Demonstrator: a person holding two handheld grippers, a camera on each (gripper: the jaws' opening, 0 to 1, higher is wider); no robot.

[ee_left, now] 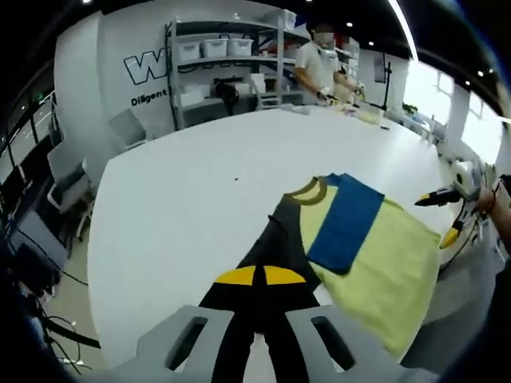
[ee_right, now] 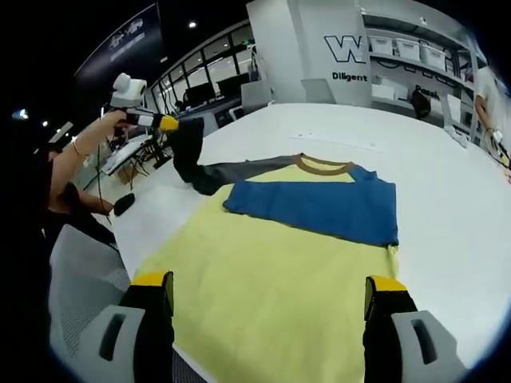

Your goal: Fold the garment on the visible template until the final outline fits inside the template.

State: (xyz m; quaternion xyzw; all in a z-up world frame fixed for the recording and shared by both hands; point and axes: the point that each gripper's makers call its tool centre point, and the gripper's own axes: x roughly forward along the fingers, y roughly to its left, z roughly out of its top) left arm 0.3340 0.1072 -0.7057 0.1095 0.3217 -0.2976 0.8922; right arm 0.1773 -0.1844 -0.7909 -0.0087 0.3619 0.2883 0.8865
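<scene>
We see soft matt cloth in the garment (ee_right: 271, 271), yellow body, blue sleeve (ee_right: 319, 206) and dark grey sleeve (ee_left: 275, 239); the white table (ee_left: 184, 199) looks smooth with a faint sheen; our left gripper (ee_left: 255, 279) shows matt grey plastic with yellow tips.

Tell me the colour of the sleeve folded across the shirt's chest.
Blue sleeve, lying over the yellow shirt body; clearest in the right gripper view.

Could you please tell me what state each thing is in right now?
Shirt: flat on the table, partly folded.
Blue sleeve: folded across the chest.
Dark sleeve: lifted, stretched out sideways.
Left claw: shut on the dark sleeve.
Right claw: open, over the hem.
</scene>
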